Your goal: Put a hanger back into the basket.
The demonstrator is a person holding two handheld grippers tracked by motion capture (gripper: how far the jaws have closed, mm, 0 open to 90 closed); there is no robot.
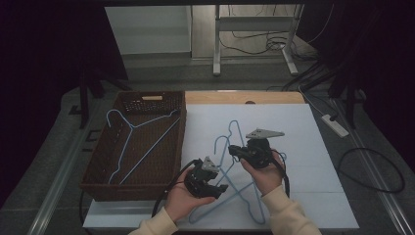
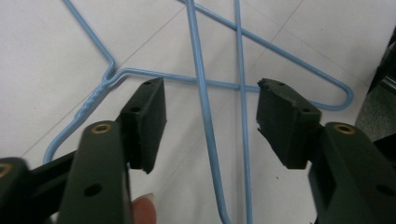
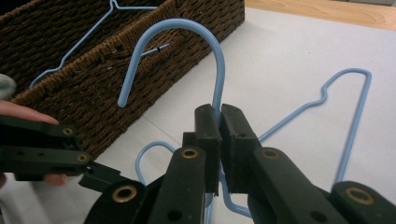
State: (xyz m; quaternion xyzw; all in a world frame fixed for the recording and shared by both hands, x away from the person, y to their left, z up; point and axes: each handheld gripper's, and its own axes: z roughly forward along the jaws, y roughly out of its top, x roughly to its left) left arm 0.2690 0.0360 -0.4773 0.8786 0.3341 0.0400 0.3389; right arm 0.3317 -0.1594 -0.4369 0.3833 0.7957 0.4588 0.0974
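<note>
Right gripper (image 3: 219,140) pinches a hanger's hook (image 3: 177,28); left gripper (image 2: 210,121) gapes over crossed wires.

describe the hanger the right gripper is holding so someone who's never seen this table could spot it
On the white table, right of the brown wicker basket, light blue wire hangers lie crossed. The one meant has its neck pinched in the right gripper, its curved hook lifted toward the basket; its neighbours lie flat, ungripped.

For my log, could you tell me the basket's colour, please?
Dark brown wicker basket, clearest in the right gripper view.
</note>
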